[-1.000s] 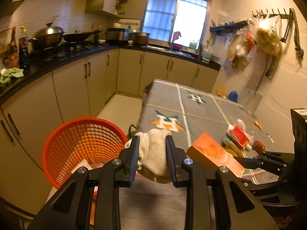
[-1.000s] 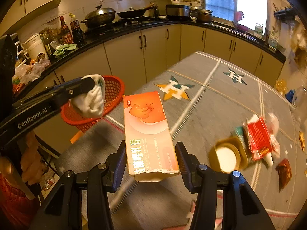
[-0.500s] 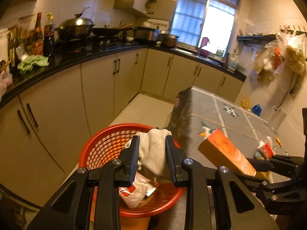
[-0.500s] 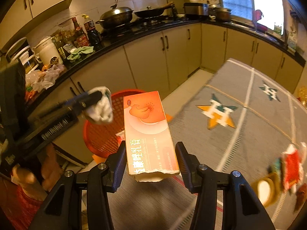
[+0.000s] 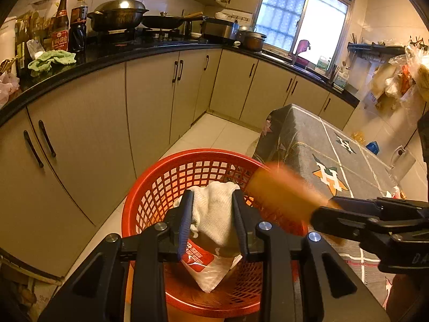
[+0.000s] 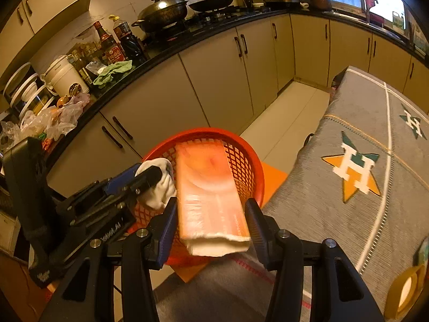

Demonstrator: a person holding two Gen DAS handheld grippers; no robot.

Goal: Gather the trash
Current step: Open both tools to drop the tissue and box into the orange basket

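Pale tiled floor (image 5: 214, 136) between beige cabinets and a table (image 6: 356, 214) draped in grey cloth with star-and-H emblems and white lines. Standing beside the table's near corner, a red mesh basket (image 5: 161, 187), apparently on an orange stool (image 6: 273, 174) rather than directly on the tiles. On the cloth at the far right edge, a round yellow lid or tub (image 6: 407, 287), only partly in view. Black countertop (image 5: 107, 59) crowded with bottles, a green rag, pans.
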